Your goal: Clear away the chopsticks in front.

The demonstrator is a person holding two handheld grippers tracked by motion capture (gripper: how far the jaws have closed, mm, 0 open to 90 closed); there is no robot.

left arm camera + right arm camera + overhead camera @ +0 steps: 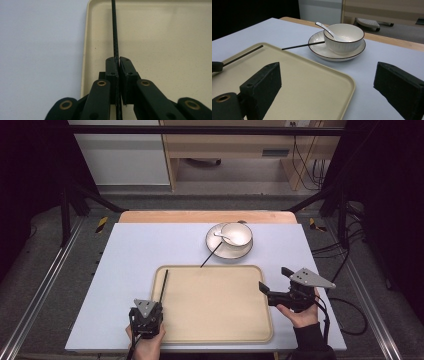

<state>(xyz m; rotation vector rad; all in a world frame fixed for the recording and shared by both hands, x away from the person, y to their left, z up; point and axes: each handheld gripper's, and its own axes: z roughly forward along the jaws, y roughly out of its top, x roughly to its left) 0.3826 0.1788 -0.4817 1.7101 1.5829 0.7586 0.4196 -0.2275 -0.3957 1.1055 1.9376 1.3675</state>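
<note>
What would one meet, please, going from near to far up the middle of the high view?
Tray → loose chopstick leaning on the plate → plate → bowl holding the spoon.

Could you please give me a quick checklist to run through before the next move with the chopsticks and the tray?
1. Left hand-held gripper shut on a chopstick: ok.
2. That chopstick is over the tray, near its left rim: ok.
3. Whether it touches the tray floor: cannot tell.
4. Right hand-held gripper open and holding nothing: ok.
5. Second chopstick on the tray: not ok; one end rests on the plate, beside the bowl.
6. Spoon resting in the bowl: ok.
</note>
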